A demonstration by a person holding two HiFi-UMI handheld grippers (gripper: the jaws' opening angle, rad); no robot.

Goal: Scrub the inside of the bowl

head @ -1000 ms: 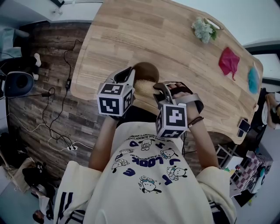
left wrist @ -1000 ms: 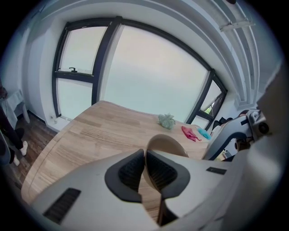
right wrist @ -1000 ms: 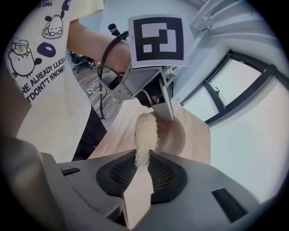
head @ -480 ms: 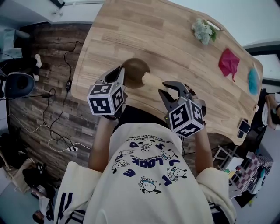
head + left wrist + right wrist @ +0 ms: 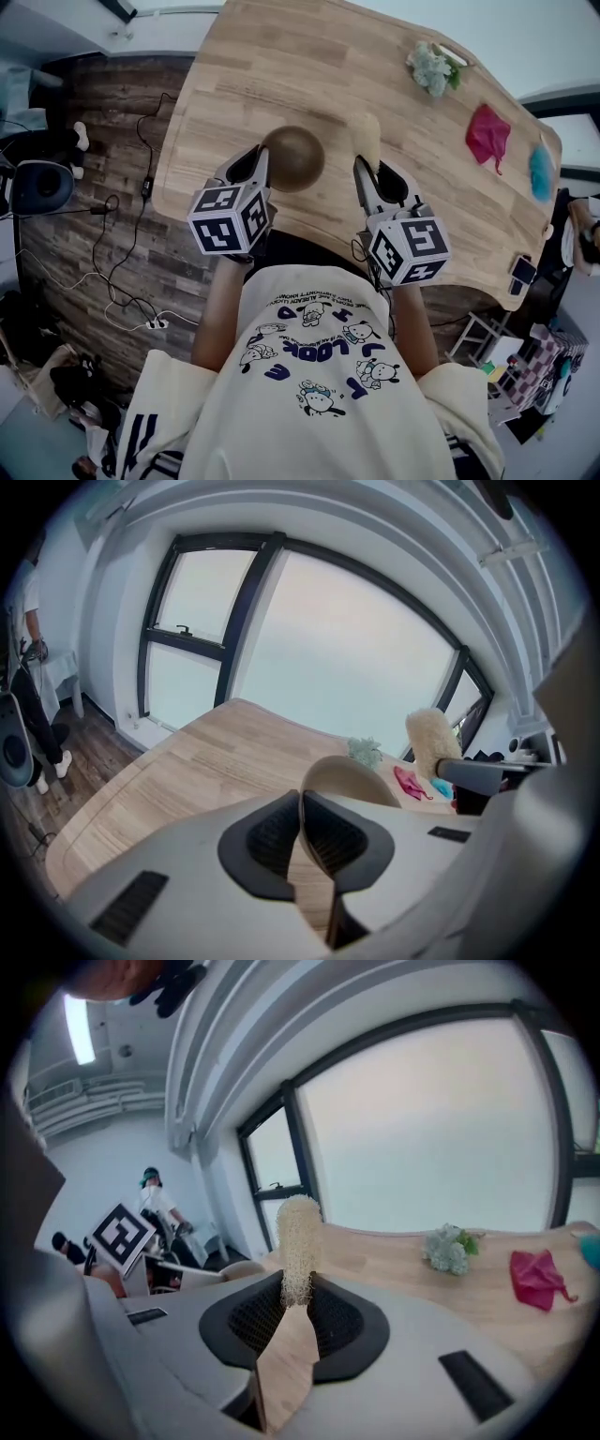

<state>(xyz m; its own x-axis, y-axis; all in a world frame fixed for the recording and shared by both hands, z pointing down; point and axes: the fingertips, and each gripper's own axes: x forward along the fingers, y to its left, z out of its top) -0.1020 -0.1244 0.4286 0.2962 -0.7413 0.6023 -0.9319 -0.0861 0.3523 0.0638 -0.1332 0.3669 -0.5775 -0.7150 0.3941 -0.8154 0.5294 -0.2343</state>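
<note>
The brown bowl (image 5: 293, 157) is gripped by its rim, the pale loofah (image 5: 366, 136) held just beside it.

A light wooden table (image 5: 281, 56) stands on dark plank floor (image 5: 178, 244) beside large windows (image 5: 347, 649).

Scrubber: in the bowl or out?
Out. The right tongs hold the scrubber beside the bowl, clear of its rim.

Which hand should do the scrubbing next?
The right. Its tongs grip the scrubber, held beside the bowl, while the left tongs are clamped on the bowl's rim, steadying it.
</note>
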